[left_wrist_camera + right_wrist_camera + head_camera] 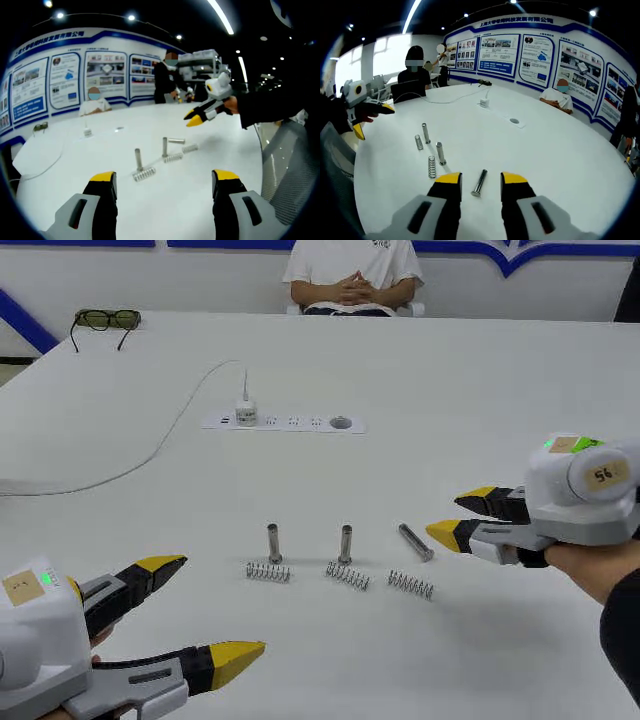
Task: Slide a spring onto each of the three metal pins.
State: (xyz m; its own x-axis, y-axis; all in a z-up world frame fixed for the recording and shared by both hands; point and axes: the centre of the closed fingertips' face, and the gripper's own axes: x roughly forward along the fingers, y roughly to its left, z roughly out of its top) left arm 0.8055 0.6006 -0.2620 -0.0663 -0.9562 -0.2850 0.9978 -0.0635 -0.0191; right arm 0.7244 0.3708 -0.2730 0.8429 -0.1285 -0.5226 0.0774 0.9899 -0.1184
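Three pins (345, 543): two standing, right pin (415, 542) lying flat
Right gripper (460, 513): we're hovering it open, empty, beside it
Left gripper (208, 606): gaping, empty
Tip: we're reckoning square up before pinching

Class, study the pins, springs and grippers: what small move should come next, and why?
Probably close the open right gripper on the fallen pin and stand it up: it lies flat just ahead of the jaws, while the other two pins stand upright and all three springs lie loose.
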